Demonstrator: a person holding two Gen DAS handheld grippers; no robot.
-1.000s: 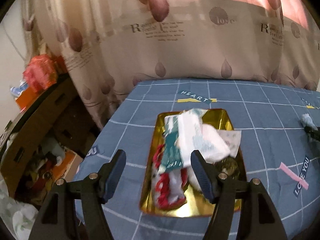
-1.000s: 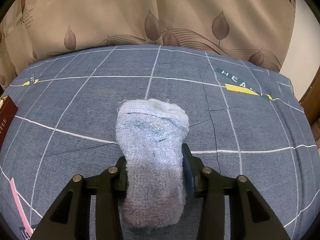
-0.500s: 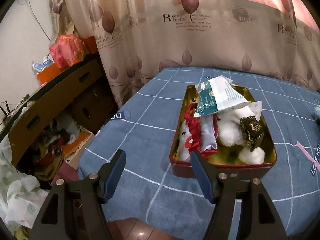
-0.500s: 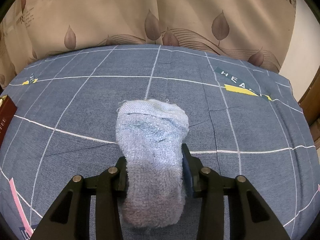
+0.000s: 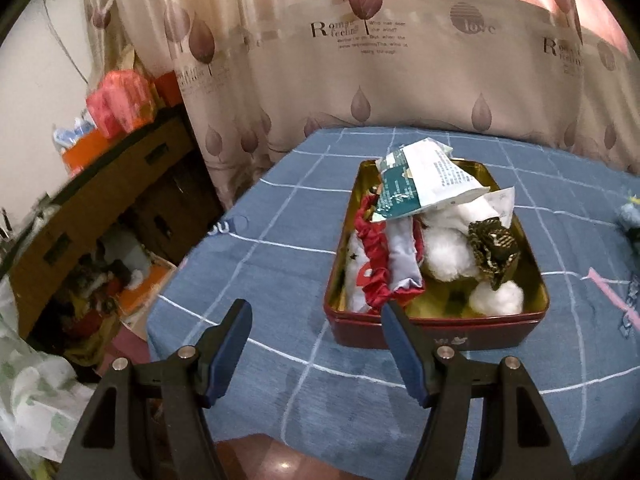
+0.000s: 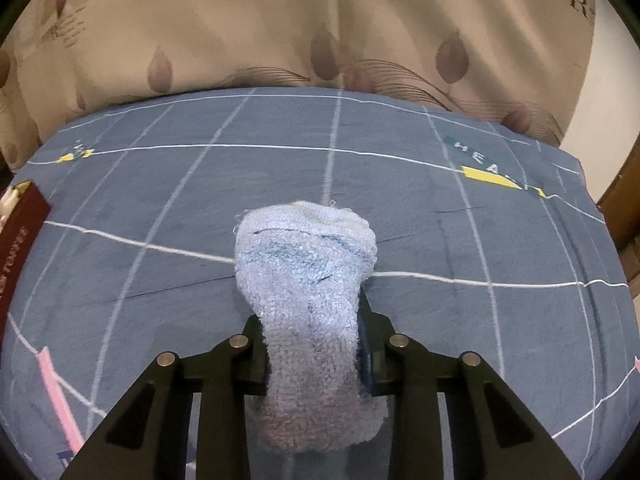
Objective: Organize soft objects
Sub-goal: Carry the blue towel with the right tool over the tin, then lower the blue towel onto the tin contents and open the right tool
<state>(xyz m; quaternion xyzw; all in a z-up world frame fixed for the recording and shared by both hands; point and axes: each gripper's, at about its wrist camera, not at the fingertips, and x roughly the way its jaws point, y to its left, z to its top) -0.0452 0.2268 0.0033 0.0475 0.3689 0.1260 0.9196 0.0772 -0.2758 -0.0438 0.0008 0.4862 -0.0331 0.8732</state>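
Note:
A dark red tin (image 5: 432, 330) with a gold inside sits on the blue checked tablecloth (image 5: 280, 272). It holds a red and white cloth (image 5: 380, 264), white fluffy balls (image 5: 444, 252), a teal and white packet (image 5: 420, 184) and a dark gold scrunchie (image 5: 494, 248). My left gripper (image 5: 316, 344) is open and empty, in front of the tin's near left corner. My right gripper (image 6: 312, 344) is shut on a light blue fluffy sock (image 6: 308, 280), which it holds over the cloth. The tin's edge (image 6: 20, 232) shows at the far left of the right wrist view.
A leaf-print curtain (image 5: 360, 60) hangs behind the table. To the left stand a brown cabinet (image 5: 100, 200) with red and orange bags on top and cluttered boxes on the floor (image 5: 112, 280). The table's near edge (image 5: 256, 432) is just below my left gripper.
My left gripper has pulled back and down from above the tin towards the table's near edge, staying open. My right gripper has lifted slightly with the sock.

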